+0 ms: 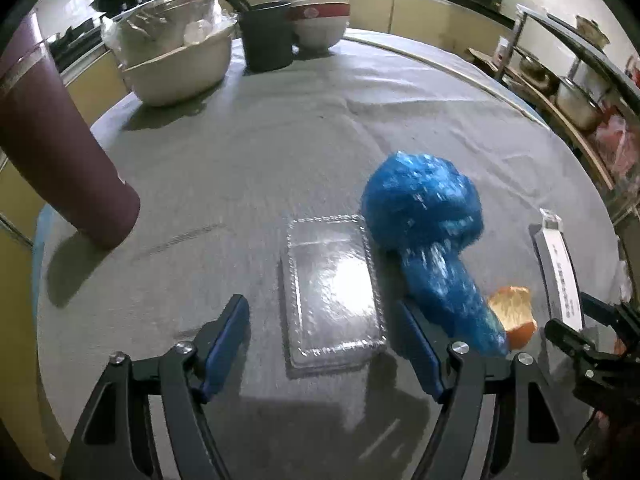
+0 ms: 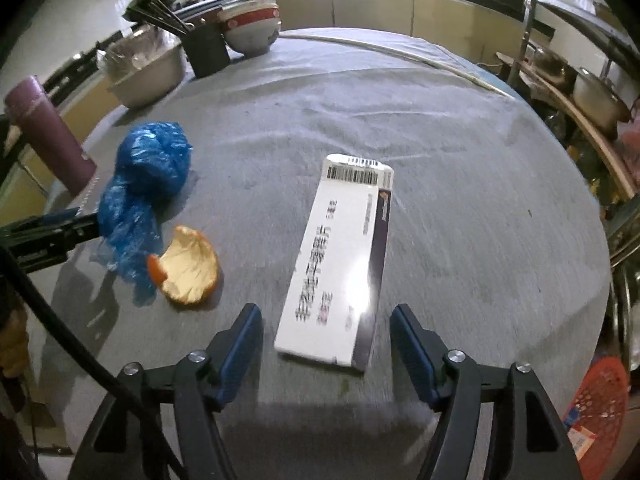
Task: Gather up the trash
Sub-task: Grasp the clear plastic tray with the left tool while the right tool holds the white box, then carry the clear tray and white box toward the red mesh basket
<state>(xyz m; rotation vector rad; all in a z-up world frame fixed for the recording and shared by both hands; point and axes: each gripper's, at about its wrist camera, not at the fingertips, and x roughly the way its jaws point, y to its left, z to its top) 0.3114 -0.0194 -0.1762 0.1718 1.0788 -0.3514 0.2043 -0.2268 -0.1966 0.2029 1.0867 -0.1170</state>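
Big round table [image 1: 248,160] under a grey cloth, and the trash is spread across its near half. Largest piece is the crumpled blue plastic bag [image 1: 424,216], lying just right of the clear plastic tray [image 1: 332,288] and touching its far right corner. In the right wrist view that same bag [image 2: 148,176] sits left of centre, with the orange peel [image 2: 188,264] right against its near end, pale inside facing up. The white medicine box [image 2: 340,272] lies flat, lengthwise, barcode end away from the camera.

The left gripper [image 1: 324,344] hangs low over the table with its jaws spread wide, blue pads on either side of the tray's near end, gripping nothing. The right gripper [image 2: 326,348] is also spread wide, the box's near end lying between its pads; I can't tell whether either pad touches it.

At the far edge: a white basin [image 1: 180,64] stuffed with clear plastic, a dark cup [image 1: 268,36] holding chopsticks, and stacked bowls [image 1: 320,20]. A purple bottle [image 1: 52,148] stands at the left.
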